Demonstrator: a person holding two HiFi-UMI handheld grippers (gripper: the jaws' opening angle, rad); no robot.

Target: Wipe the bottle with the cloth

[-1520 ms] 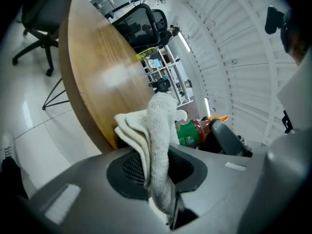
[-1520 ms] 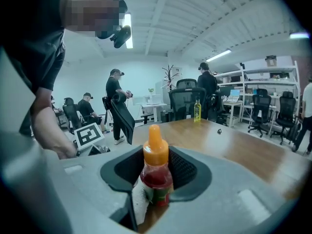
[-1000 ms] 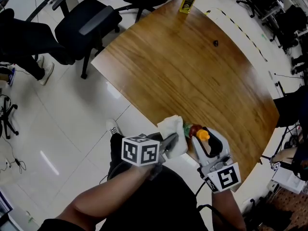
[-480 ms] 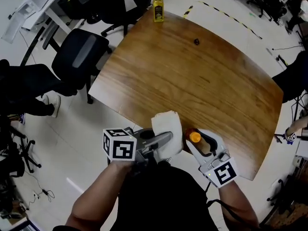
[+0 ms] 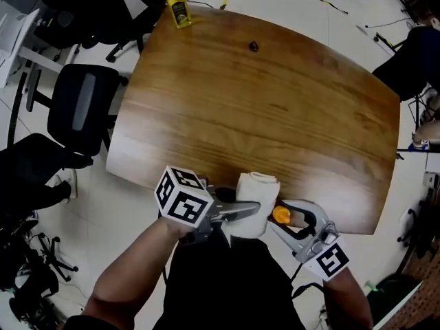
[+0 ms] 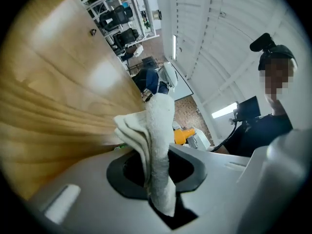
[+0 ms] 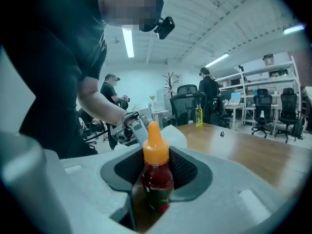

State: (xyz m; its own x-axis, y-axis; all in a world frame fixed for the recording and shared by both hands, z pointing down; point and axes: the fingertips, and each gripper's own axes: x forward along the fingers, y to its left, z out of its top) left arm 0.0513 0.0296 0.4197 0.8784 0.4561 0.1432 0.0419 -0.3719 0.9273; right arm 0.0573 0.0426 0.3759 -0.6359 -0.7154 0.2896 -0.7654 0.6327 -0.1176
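My right gripper (image 5: pixel 287 216) is shut on a small bottle (image 7: pixel 155 182) of red sauce with an orange nozzle cap (image 5: pixel 280 215). It holds the bottle just off the near edge of the wooden table (image 5: pixel 275 108). A folded white cloth (image 5: pixel 257 194) is clamped in my left gripper (image 5: pixel 247 210), which sits immediately left of the bottle. The cloth (image 6: pixel 155 145) stands up between the left jaws, and the orange cap (image 6: pixel 181 134) shows just behind it. In the head view the cloth lies against the bottle's side and hides most of its body.
A yellow bottle (image 5: pixel 178 8) stands at the table's far left corner, and a small dark object (image 5: pixel 254 46) lies on the far part of the top. Black office chairs (image 5: pixel 79 108) stand on the floor to the left. Other people and desks show in the right gripper view.
Both grippers stay together at the table's near edge while the head view swings round. The cloth has shifted from the bottle's upper left to lie beside the cap.
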